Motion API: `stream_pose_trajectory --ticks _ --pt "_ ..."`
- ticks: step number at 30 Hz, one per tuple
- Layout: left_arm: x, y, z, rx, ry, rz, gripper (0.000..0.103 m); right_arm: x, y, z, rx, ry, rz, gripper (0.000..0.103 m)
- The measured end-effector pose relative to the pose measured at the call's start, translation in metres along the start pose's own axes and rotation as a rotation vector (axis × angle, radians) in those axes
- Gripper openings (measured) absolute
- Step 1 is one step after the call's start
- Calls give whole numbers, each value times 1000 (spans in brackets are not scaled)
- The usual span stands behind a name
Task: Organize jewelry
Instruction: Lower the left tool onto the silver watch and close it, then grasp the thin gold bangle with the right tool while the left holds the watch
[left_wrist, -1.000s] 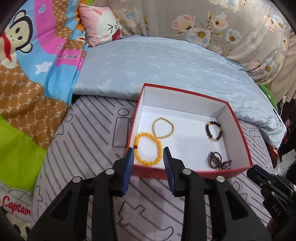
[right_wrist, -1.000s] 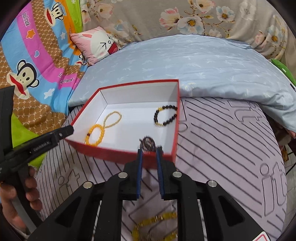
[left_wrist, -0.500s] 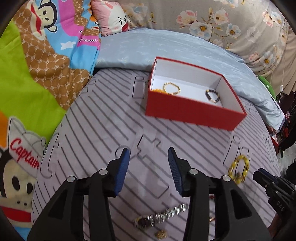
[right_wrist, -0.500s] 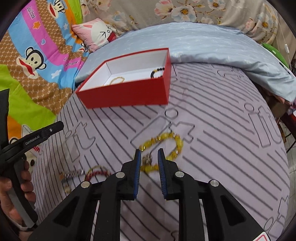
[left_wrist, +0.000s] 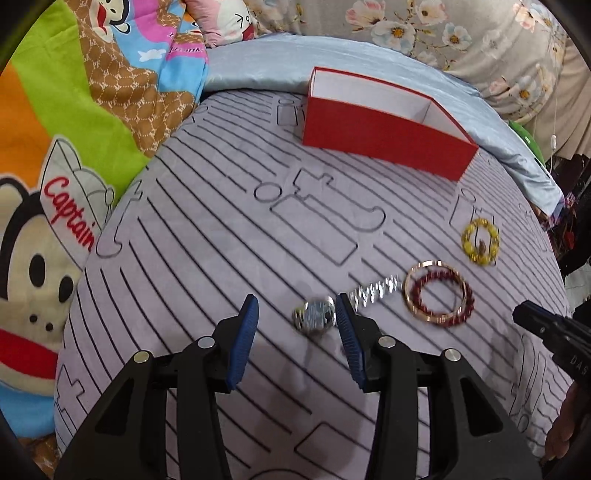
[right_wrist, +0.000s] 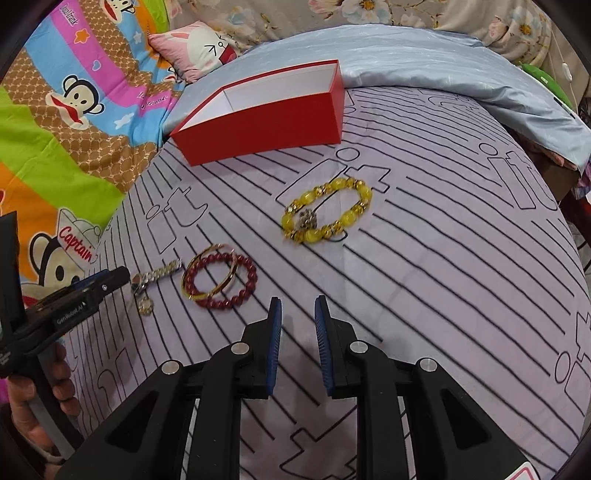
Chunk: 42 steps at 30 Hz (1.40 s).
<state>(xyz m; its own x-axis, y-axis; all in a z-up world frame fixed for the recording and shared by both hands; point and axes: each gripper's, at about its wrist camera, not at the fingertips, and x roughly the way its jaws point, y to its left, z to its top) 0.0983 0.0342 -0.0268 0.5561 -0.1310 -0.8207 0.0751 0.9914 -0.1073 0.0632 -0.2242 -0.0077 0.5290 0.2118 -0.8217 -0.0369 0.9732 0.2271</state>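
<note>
A: The left claw (left_wrist: 297, 325) hangs low over the striped lilac bedcover (left_wrist: 207, 236), its blue pads (left_wrist: 243, 339) spread apart. Nothing is pinched. The silver watch (left_wrist: 317, 314) lies on the cover between the tips, its dial close against the right pad, though the blur hides whether they touch.

B: And its band?

A: The band runs off to the right and far, ending just beside a gold bangle (left_wrist: 432, 291) that overlaps a dark red bead bracelet (left_wrist: 448, 301). Farther right sits a yellow bead bracelet (left_wrist: 480, 242), apart from those two.

B: The right claw (right_wrist: 297, 325)?

A: Its pads stand a narrow gap apart with only bare cover between them; it grips nothing. The red bead bracelet (right_wrist: 225, 284) and bangle (right_wrist: 210, 273) lie just to its left and a little farther off. The yellow bracelet (right_wrist: 327, 210) is farther still, straight ahead, with a small metal charm inside its ring.

B: Where is the box?

A: The red box (right_wrist: 273, 125) with white inner walls stands at the far end of the striped cover, against a pale blue quilt (right_wrist: 424, 62). Its floor is hidden from both cameras. A cartoon monkey blanket (right_wrist: 55, 129) fills the left side, and a hand (right_wrist: 40, 413) holding the other handle shows at the lower left of the right camera's view.
</note>
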Motion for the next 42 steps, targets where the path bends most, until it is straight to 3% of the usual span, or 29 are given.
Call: stream_pose_trajectory --ticks 6,13,19,21,23,28,34,42 --pt "3 -3 -13 14 12 -17 41 -4 8 -12 -20 15 2 19" --pt "17 -11 -10 105 -6 -12 42 -6 11 -18 -28 23 3 19" --pt "21 -18 -8 151 -53 1 42 -4 15 -17 -35 30 7 19" --pt "22 -19 -6 148 -57 -4 39 -2 17 -16 -40 34 12 19" --pt "22 -22 -6 150 -63 -5 30 0 20 -14 -46 37 19 19" --pt "22 -23 -7 101 -70 -9 29 5 29 -10 -58 50 55 19" --pt "19 -22 -13 22 -96 45 29 16 45 -4 -94 55 74 20" --pt "19 -21 -13 5 -103 59 29 33 55 9 -91 57 85 21"
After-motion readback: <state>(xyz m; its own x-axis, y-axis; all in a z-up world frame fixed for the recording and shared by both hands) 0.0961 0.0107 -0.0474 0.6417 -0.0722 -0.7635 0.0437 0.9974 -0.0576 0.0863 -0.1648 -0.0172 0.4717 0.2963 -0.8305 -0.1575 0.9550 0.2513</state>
